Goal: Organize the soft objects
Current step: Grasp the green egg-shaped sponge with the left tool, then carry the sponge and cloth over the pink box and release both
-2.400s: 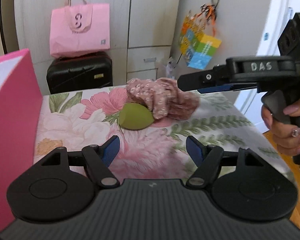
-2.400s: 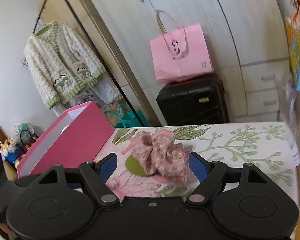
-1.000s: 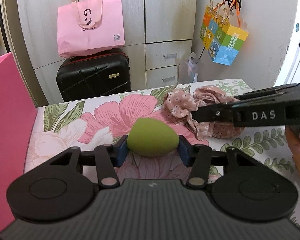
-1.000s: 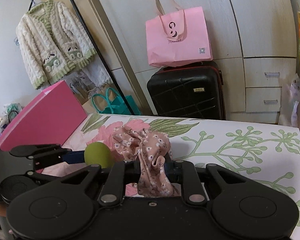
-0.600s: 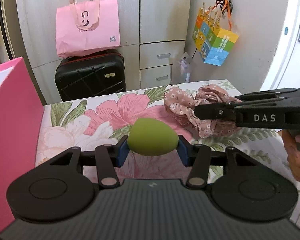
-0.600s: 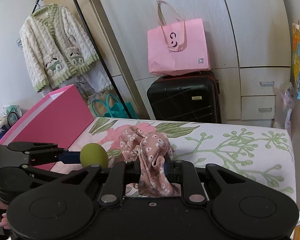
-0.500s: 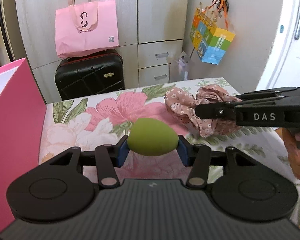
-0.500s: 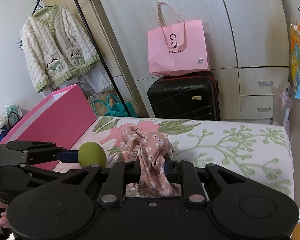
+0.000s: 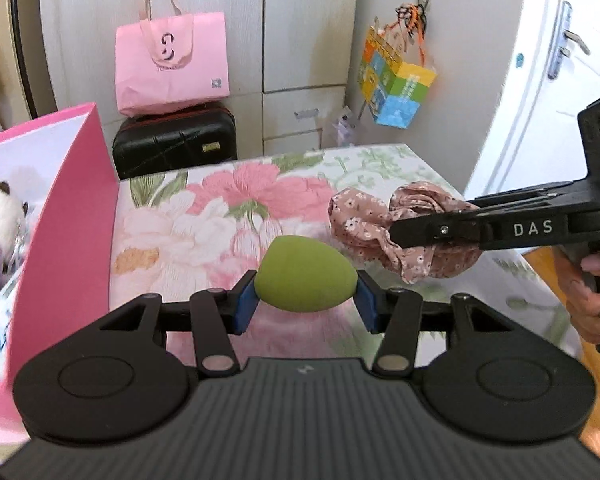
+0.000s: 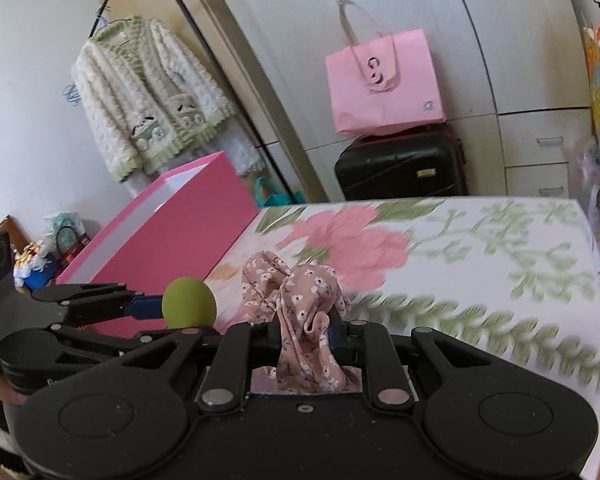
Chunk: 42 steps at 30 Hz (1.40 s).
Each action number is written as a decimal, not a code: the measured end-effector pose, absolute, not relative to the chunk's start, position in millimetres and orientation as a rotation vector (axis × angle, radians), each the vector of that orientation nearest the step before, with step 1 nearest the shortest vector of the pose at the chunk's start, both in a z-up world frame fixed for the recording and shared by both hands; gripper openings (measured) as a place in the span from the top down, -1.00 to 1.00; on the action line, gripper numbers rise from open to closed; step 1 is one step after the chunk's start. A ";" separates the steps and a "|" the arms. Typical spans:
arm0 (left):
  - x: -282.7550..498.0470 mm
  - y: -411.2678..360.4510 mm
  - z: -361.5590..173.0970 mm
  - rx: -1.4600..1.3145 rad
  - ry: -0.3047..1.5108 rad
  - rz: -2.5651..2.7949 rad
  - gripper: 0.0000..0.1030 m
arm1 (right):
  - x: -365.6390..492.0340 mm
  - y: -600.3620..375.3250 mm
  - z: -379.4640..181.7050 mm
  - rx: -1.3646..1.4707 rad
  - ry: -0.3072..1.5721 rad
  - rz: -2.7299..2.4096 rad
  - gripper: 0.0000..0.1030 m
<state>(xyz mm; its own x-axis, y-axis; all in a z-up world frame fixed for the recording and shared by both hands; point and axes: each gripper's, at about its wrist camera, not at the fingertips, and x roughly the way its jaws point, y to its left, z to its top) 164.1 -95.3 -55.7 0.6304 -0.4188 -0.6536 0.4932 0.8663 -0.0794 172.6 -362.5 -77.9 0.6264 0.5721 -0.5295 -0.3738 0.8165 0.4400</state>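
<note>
Nearest to us in the left wrist view, our left gripper (image 9: 306,306) has its blue pads closed partway on a green egg-shaped makeup sponge (image 9: 306,276), which sits squarely between them, clear of the flowered bedspread (image 9: 220,216) below. At about three o'clock from the sponge, our right gripper (image 9: 396,236) reaches in from the side, and a hand (image 9: 588,292) grips its handle at the frame's right edge. Its jaws are pressed almost fully together on a pink floral scrunchie (image 9: 380,220), whose folds bulge out on either side of the fingers.

In the right wrist view the scrunchie (image 10: 306,320) hangs pinched at the centre, with the sponge (image 10: 188,302) at nine o'clock from it, close beside but not touching.

Further off, at ten o'clock in the left view, stands an open pink box (image 9: 72,216), with a plush toy (image 9: 0,232) already lying inside. Beyond the bed, at twelve o'clock, a pink paper bag (image 9: 172,60) rests on a black suitcase (image 9: 176,140).

We judge that both soft things are picked up and that the carrying step is in hand. The next move calls for bringing each gripper over the box's near wall, high enough to clear its rim, and only then opening the jaws. The sponge may roll, so we would release it low.
</note>
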 end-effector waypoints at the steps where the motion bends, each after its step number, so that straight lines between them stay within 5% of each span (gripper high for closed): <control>1: 160.6 -91.7 -55.0 0.111 0.728 -0.535 0.04 | 167.4 -359.5 -77.8 0.297 0.710 0.556 0.59; 24: 66.5 22.3 -54.1 0.057 0.843 -0.553 0.03 | 72.5 -270.1 -58.2 0.145 0.804 0.751 0.58; 42: 70.0 102.2 37.4 0.081 0.509 -0.358 0.03 | 108.8 -155.2 27.8 0.134 0.549 0.952 0.58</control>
<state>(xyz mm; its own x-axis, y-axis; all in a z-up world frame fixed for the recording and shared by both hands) 70.0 102.2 37.4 0.8129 -0.3146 -0.4902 0.3545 0.9350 -0.0121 108.8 -155.2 27.8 0.4556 0.8021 -0.3862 -0.7358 0.5835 0.3438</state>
